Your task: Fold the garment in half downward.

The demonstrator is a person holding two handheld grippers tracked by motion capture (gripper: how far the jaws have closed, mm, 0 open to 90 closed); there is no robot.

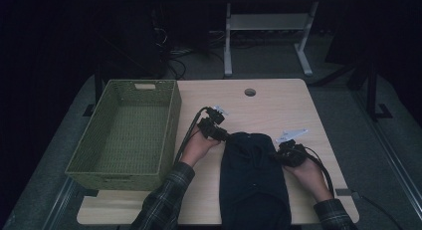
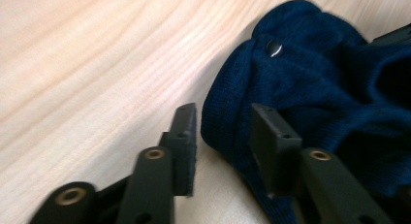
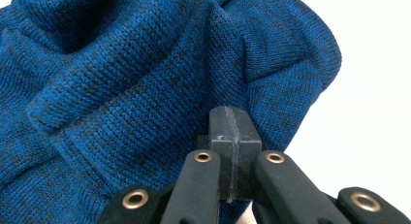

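A dark blue knit garment (image 1: 254,180) lies folded on the wooden table (image 1: 268,105) near its front edge. My left gripper (image 1: 224,135) sits at the garment's upper left corner. Its jaws stand apart in the left gripper view (image 2: 223,117), with the garment's (image 2: 315,78) edge lying loose between them and a dark button (image 2: 274,48) farther off. My right gripper (image 1: 280,153) is at the garment's upper right corner. In the right gripper view its pads (image 3: 231,120) meet flat, tip against the knit (image 3: 145,88), and I see no cloth between them.
A green woven basket (image 1: 114,180) with nothing in it stands on the table's left side, close to my left forearm. A round cable hole (image 1: 250,92) is near the table's far edge. Desk legs and cables stand on the floor behind.
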